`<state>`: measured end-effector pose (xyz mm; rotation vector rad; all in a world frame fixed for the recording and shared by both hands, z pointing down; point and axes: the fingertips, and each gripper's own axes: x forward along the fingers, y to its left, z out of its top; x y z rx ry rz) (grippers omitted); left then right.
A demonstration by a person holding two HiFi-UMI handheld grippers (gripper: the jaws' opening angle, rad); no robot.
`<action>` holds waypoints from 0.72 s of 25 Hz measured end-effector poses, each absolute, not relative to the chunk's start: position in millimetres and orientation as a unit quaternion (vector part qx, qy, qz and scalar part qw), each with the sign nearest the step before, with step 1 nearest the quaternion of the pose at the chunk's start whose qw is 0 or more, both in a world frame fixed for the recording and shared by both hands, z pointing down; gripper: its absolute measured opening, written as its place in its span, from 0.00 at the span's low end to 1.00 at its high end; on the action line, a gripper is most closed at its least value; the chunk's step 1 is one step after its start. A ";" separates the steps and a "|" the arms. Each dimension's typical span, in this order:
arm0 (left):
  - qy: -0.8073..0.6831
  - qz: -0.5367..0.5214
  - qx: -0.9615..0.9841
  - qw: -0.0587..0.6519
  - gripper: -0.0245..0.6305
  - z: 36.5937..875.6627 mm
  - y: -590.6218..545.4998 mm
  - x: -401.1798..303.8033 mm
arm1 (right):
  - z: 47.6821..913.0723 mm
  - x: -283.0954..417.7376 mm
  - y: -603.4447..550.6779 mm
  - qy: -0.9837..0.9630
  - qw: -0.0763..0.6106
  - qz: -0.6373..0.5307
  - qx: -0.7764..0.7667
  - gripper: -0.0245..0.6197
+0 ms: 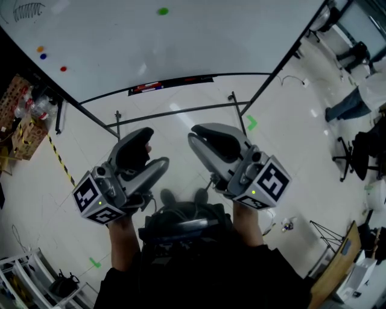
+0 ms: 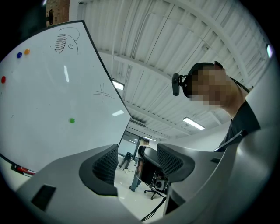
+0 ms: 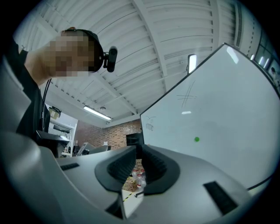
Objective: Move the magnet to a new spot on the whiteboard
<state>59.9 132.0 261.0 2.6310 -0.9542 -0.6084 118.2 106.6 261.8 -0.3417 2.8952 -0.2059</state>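
A small green magnet (image 1: 163, 11) sticks to the whiteboard (image 1: 181, 42) near the top of the head view. It also shows as a green dot (image 2: 71, 120) in the left gripper view and as a green dot (image 3: 196, 139) in the right gripper view. Both grippers are held low in front of the person, well short of the board. The left gripper (image 1: 149, 156) stands open with a wide gap (image 2: 138, 164) and nothing in it. The right gripper (image 1: 194, 136) has its jaws close together, a narrow slit (image 3: 138, 166) between the pads, and holds nothing.
Orange (image 1: 40, 49), blue (image 1: 43, 56) and red (image 1: 63, 69) magnets sit at the board's left. A marker tray (image 1: 172, 84) runs along its lower edge above the stand's bars (image 1: 181, 111). Cardboard boxes (image 1: 24, 130) stand on the left. A person (image 1: 356, 99) and office chairs are on the right.
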 end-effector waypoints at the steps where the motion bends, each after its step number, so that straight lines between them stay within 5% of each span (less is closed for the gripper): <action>1: -0.328 -0.210 0.910 0.142 0.46 262.3 132.1 61.4 | 262.1 118.7 106.4 0.985 0.109 -0.071 -0.114 0.13; 18: -0.329 -0.210 0.912 0.126 0.46 262.4 128.3 61.7 | 266.2 113.4 109.4 0.987 0.110 -0.082 -0.084 0.10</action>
